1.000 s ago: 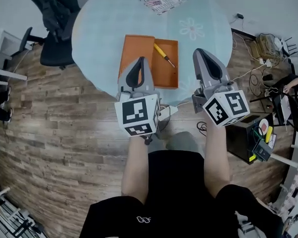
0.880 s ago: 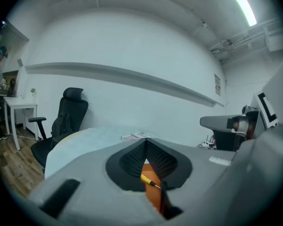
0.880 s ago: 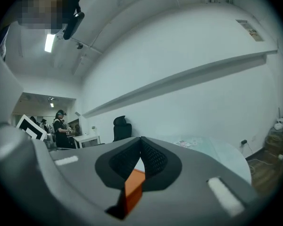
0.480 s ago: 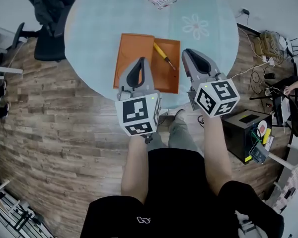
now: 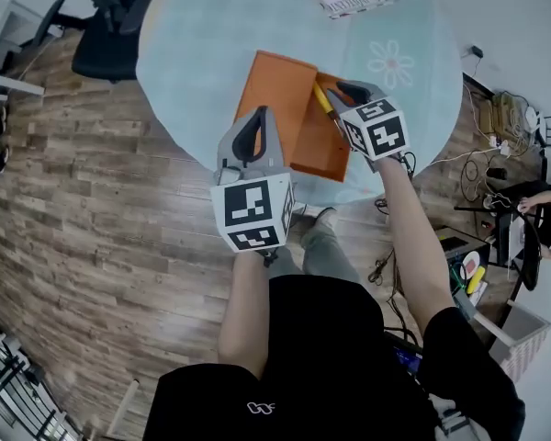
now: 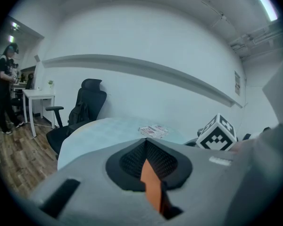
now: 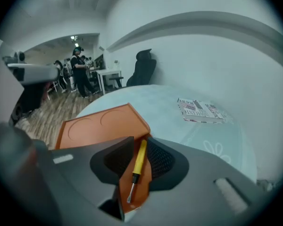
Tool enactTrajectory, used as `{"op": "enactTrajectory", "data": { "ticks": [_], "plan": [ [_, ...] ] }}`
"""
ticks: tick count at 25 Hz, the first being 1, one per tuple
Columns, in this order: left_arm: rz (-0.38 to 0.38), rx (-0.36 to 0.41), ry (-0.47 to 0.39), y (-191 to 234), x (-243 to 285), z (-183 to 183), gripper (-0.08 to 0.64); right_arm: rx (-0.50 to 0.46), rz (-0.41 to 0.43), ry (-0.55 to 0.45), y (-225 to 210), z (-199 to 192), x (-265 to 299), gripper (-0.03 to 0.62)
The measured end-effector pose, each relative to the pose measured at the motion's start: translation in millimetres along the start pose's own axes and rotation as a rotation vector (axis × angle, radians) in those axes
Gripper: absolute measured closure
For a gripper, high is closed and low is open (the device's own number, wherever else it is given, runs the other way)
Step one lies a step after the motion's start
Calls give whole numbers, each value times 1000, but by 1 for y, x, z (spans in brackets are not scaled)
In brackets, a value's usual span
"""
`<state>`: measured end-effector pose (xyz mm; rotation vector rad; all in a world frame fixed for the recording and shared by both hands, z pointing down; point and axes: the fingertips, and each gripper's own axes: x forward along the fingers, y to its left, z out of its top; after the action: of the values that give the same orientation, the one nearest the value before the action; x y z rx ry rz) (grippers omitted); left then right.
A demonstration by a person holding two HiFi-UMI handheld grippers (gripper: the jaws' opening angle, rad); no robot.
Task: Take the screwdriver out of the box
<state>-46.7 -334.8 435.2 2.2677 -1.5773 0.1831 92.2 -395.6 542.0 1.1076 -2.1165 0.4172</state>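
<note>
Lying in the right-hand half of the open orange box (image 5: 280, 90), close to the near edge of the round table (image 5: 211, 35), the screwdriver (image 5: 322, 98) has its long axis running from that edge toward the far one, tilted a little left. Its yellow handle is at the far end and its metal tip points back toward the person. The head view shows only the handle, because the right gripper (image 5: 351, 90) covers the shaft. The right gripper view shows the whole tool framed in the gap between that gripper's parted jaws, which are not gripping it. The left gripper (image 5: 260, 110) hangs over the near edge beside the box, its tips pressed together on nothing. Its own view shows a sliver of orange and the right gripper's marker cube (image 6: 219, 132), but no screwdriver.
</note>
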Motion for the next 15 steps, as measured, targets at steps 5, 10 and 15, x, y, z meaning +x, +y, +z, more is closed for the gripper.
{"op": "enactTrajectory", "data": {
  "ticks": [5, 10, 15],
  "plan": [
    [13, -19, -17, 14, -3, 7, 558, -41, 36, 258, 1, -31, 44, 445],
    [24, -33, -24, 29, -8, 10, 558, -68, 51, 425, 2, -54, 65, 442],
    [38, -42, -33, 44, -12, 13, 558, -93, 76, 552, 7, -72, 73, 420]
  ]
}}
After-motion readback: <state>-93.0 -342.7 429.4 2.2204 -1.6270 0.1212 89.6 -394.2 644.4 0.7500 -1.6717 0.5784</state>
